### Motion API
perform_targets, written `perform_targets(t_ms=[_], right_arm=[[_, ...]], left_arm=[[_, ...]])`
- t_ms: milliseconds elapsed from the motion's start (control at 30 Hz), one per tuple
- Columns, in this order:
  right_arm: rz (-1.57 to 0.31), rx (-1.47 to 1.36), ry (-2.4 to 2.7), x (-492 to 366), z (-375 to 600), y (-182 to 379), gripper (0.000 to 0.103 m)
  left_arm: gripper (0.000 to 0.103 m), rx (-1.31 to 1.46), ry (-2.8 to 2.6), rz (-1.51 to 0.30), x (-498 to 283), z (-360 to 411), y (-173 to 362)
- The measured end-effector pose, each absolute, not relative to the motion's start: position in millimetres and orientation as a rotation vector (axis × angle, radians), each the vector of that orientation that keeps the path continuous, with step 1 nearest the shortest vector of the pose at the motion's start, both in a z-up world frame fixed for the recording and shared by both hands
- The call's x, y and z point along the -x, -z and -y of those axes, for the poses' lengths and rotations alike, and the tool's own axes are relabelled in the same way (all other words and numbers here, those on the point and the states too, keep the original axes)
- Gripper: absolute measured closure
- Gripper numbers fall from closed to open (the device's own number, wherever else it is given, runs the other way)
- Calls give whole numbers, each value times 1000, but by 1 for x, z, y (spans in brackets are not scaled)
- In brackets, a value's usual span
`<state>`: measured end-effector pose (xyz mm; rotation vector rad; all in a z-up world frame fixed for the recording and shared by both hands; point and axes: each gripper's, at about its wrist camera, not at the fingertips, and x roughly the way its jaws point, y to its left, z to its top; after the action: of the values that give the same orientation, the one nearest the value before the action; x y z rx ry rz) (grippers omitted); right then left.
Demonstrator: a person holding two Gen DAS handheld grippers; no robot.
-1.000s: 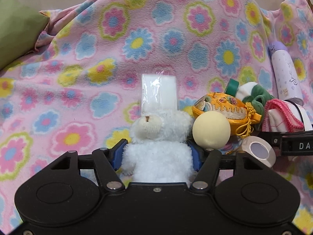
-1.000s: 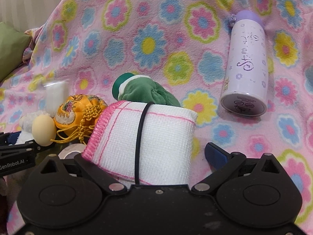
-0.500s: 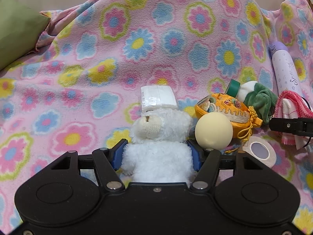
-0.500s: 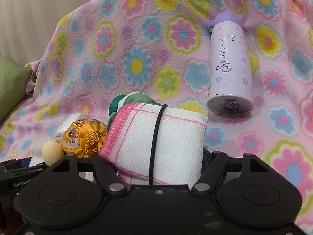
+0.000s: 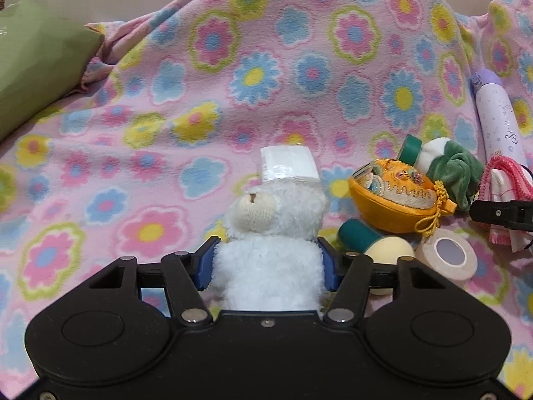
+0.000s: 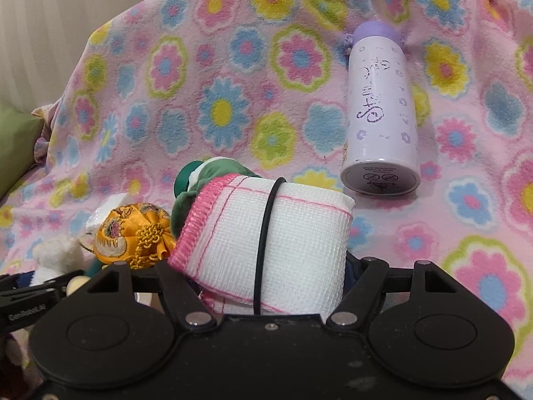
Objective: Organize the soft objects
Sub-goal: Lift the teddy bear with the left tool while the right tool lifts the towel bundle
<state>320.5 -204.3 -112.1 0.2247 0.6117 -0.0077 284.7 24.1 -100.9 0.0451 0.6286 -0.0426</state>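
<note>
Both jaws just closed further – your left gripper (image 5: 268, 263) clamps the white teddy (image 5: 271, 230), your right gripper (image 6: 269, 266) the rolled cloth (image 6: 286, 233)

White plush bear (image 5: 266, 250) upright; banded pink-edged white cloth roll (image 6: 273, 246) beside bottle.

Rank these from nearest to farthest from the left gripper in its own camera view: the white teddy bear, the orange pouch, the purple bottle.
1. White teddy bear: clamped between the left gripper fingers, centre.
2. Orange pouch: lying on the blanket, up to the right.
3. Purple bottle: lying far right, near the picture's edge.
</note>
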Motion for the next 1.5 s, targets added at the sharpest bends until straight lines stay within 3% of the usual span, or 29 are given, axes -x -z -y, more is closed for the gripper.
perform_targets(t_ms=[533,1000,1500], right_arm=[[-648,-144,50,-305,202,112,31],[-694,-127,19,-260,214,70,31],[-646,-218,-135,-147,197,9,31]], left_arm=[[46,-51,90,-539,-174,-18,11],[46,-66,127,-616,-118,-4,19],[46,-63,171,-743,-98,0,22]])
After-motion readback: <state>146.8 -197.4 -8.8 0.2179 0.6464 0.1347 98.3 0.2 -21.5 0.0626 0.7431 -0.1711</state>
